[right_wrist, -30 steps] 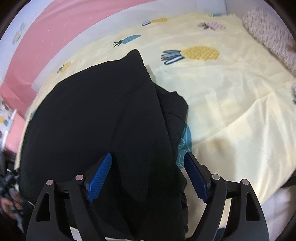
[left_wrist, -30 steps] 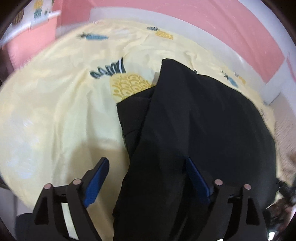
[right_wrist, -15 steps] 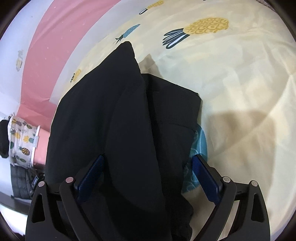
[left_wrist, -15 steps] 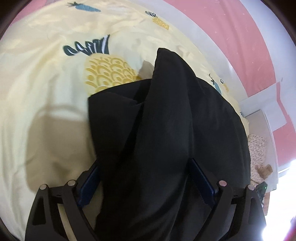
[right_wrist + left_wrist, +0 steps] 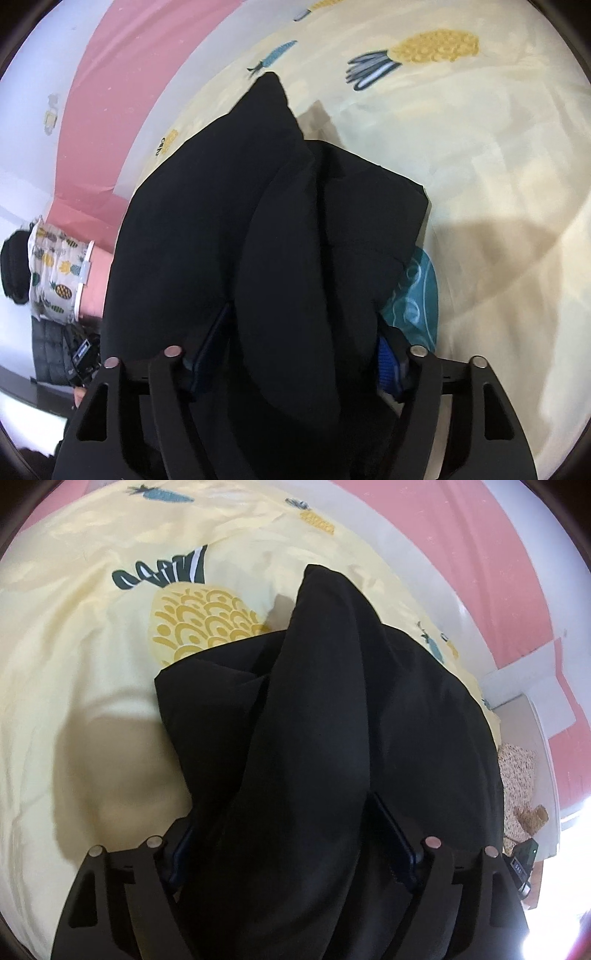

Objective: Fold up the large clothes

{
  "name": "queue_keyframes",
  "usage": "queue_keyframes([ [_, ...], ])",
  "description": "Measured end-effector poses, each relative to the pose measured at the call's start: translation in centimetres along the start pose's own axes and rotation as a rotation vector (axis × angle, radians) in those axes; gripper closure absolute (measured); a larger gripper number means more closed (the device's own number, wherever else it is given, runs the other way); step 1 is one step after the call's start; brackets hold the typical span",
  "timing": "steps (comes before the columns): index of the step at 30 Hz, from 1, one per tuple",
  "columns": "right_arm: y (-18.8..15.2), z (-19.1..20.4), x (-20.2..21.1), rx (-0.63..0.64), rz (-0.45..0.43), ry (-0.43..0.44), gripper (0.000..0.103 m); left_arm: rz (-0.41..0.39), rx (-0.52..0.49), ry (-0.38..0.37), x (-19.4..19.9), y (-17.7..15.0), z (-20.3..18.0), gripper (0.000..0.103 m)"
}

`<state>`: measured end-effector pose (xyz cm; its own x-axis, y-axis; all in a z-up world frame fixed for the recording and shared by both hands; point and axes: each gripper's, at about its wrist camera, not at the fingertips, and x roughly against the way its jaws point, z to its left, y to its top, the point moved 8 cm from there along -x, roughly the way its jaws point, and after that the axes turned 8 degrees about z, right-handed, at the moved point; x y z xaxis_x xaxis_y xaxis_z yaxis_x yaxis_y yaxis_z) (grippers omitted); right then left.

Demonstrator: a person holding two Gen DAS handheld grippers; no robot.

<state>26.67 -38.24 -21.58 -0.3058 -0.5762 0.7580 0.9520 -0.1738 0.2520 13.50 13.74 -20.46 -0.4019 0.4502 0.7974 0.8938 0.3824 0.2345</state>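
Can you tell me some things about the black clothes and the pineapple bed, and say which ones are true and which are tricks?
1. The black garment lies on a yellow sheet with pineapple prints. True.
2. The garment is spread out flat in one layer. False: it is bunched up in folds, with a ridge running down its middle.
3. Dark cloth fills the gap between the fingers of the left hand-held gripper. True.
4. The right hand-held gripper is far off from the garment. False: the garment sits right between its fingers too.
5. The wall behind the bed is green. False: it is pink with a pale band.
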Motion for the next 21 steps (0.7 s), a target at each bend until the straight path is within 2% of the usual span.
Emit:
queue_keyframes([
  [3,0.8,-0.4,-0.9,-0.024,0.018,0.019,0.027,0.009,0.012,0.02,-0.8,0.9,-0.2,0.011],
  [6,0.8,-0.1,-1.1,-0.013,0.018,0.003,0.027,-0.003,0.005,0.046,-1.3,1.0,-0.4,0.01],
  [8,0.6,0.2,-1.0,0.001,0.009,-0.024,0.035,-0.016,-0.01,0.076,-1.4,0.7,-0.8,0.011],
  [11,0.2,1.4,-0.6,0.024,-0.009,-0.064,0.048,-0.044,-0.045,0.132,-1.6,0.6,-2.4,0.025],
  [13,-0.2,2.2,-0.3,0.041,-0.01,-0.103,0.054,-0.062,-0.078,0.171,-1.1,0.3,-3.5,0.039],
  [14,-0.1,2.4,-0.3,0.044,-0.009,-0.117,0.057,-0.067,-0.093,0.19,-1.0,0.2,-4.1,0.043],
  [16,-0.2,3.1,0.1,0.051,-0.007,-0.147,0.063,-0.074,-0.109,0.213,-0.4,0.1,-5.0,0.059],
  [19,-0.2,4.5,1.3,0.075,-0.023,-0.181,0.069,-0.084,-0.141,0.229,1.0,0.1,-6.5,0.07],
  [21,-0.6,5.7,2.2,0.087,-0.045,-0.181,0.07,-0.096,-0.166,0.246,2.2,0.0,-7.3,0.073],
])
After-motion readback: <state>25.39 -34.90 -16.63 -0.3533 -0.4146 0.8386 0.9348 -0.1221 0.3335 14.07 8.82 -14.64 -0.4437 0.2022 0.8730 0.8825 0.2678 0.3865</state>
